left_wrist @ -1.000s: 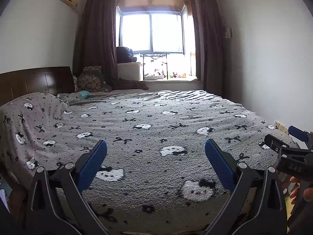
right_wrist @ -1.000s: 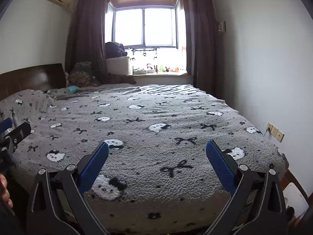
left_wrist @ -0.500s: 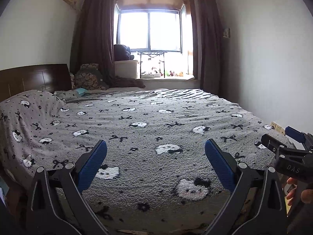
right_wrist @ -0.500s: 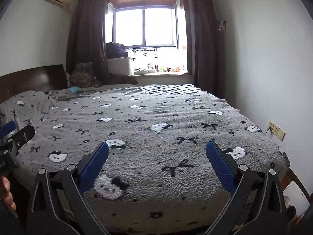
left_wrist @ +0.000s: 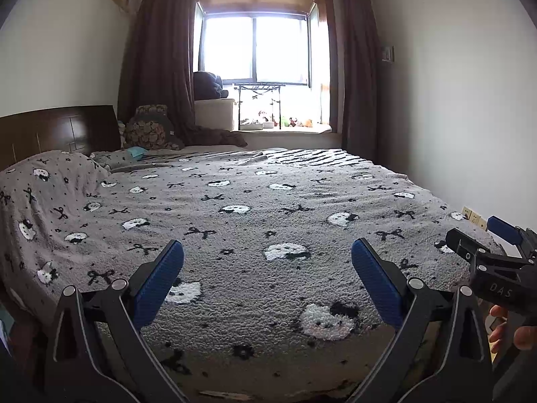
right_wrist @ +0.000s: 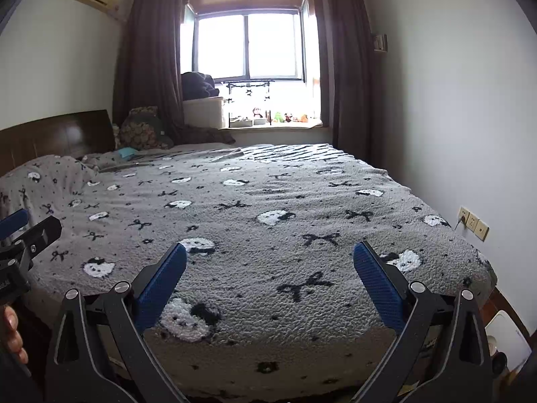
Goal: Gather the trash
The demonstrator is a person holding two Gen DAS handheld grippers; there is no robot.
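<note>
My left gripper [left_wrist: 267, 255] is open and empty, held above the near edge of a bed with a grey cat-and-bow blanket [left_wrist: 268, 208]. My right gripper [right_wrist: 270, 258] is open and empty too, over the same blanket [right_wrist: 268, 201] further right. Each gripper shows at the edge of the other's view: the right one in the left wrist view [left_wrist: 496, 262], the left one in the right wrist view [right_wrist: 23, 238]. A small teal item [left_wrist: 136, 151] lies near the pillows at the far left; it also shows in the right wrist view [right_wrist: 127, 152]. I cannot make out any other trash.
A dark headboard [left_wrist: 57, 131] is at the left, a patterned cushion [left_wrist: 147, 127] and dark clothes by the window sill [left_wrist: 285, 127]. The wall with sockets [right_wrist: 473, 223] runs close along the bed's right side. A white object [right_wrist: 506, 339] sits on the floor at lower right.
Both views have tilted slightly upward and drawn back a little; the bed sits lower in frame. Both grippers stay open and empty.
</note>
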